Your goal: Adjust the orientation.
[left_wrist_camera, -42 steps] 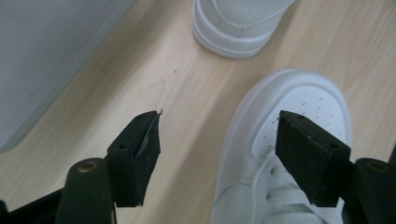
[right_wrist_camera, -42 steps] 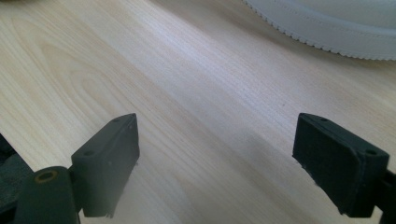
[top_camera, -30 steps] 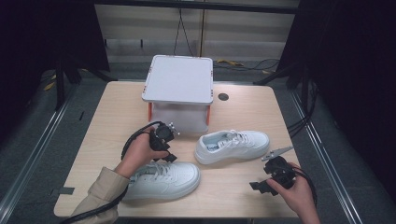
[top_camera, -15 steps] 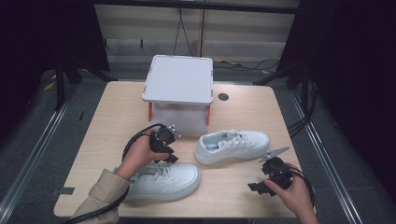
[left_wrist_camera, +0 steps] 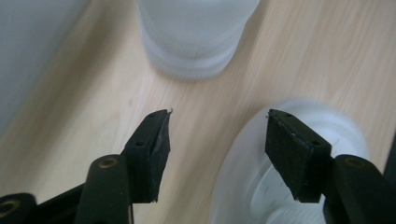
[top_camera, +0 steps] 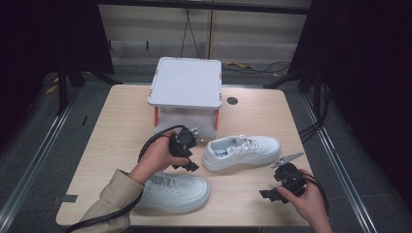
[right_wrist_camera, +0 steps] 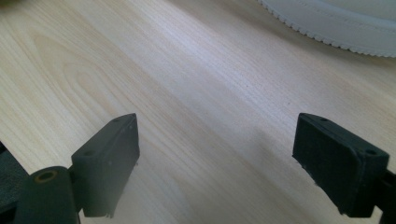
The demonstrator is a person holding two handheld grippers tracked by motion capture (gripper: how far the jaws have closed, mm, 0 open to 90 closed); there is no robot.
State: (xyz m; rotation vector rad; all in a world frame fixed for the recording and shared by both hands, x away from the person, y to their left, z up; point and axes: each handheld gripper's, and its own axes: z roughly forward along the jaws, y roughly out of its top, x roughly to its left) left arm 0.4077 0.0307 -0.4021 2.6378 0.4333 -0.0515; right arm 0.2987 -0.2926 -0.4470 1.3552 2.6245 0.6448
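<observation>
From above, I am holding my left gripper [top_camera: 186, 154] over the gap between the near shoe [top_camera: 170, 192] at the near left of the table [top_camera: 116, 126] and the far shoe [top_camera: 242, 151] lying right of middle before the box [top_camera: 186, 90], while my right gripper [top_camera: 279, 187] is hovering near the right front edge. Along my left gripper [left_wrist_camera: 215, 140], the jaws are standing apart above the near shoe's [left_wrist_camera: 289, 196] end, the far shoe [left_wrist_camera: 196, 37] beyond. Along my right gripper [right_wrist_camera: 215, 154], the jaws are gaping wide over bare wood, the far shoe's sole [right_wrist_camera: 336, 25] at the far right.
</observation>
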